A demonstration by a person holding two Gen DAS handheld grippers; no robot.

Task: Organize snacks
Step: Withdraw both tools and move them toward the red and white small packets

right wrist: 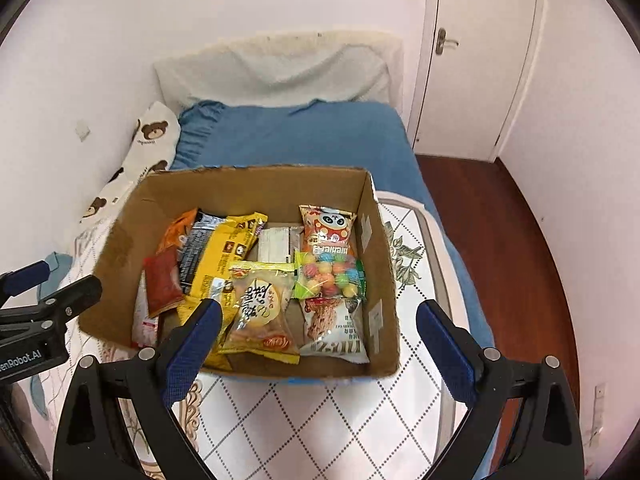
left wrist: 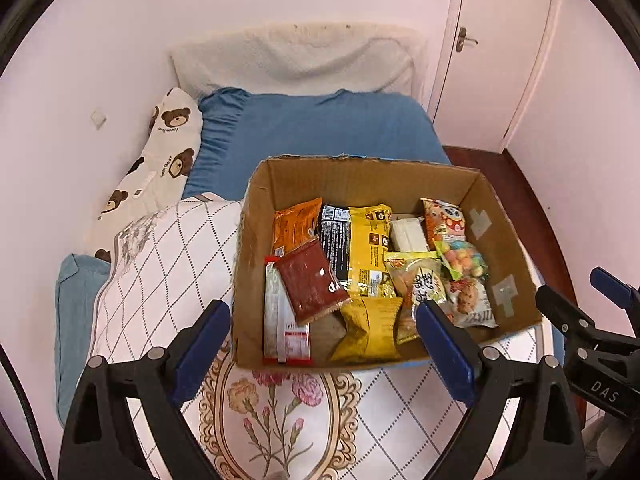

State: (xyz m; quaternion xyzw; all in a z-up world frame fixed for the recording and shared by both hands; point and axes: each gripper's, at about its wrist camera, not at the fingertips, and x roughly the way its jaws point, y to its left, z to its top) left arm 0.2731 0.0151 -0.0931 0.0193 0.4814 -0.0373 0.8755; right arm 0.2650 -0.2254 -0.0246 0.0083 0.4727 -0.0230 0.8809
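Note:
An open cardboard box (left wrist: 496, 216) stands on the bed and holds several snack packets. Among them are a dark red packet (left wrist: 310, 282), a long yellow packet (left wrist: 366, 248), an orange packet (left wrist: 294, 222) and a bag of coloured candy balls (left wrist: 462, 258). The box also shows in the right wrist view (right wrist: 376, 256), with the candy bag (right wrist: 330, 274) and a panda-print packet (right wrist: 326, 228). My left gripper (left wrist: 324, 344) is open and empty at the box's near edge. My right gripper (right wrist: 320, 340) is open and empty over the box's near right part.
The box stands on a white quilted cover with a flower print (left wrist: 276, 412) over a blue bedsheet (left wrist: 328, 128). A bear-print pillow (left wrist: 160, 160) lies along the left wall. A white door (left wrist: 496, 48) and red-brown floor (right wrist: 492, 240) are at the right.

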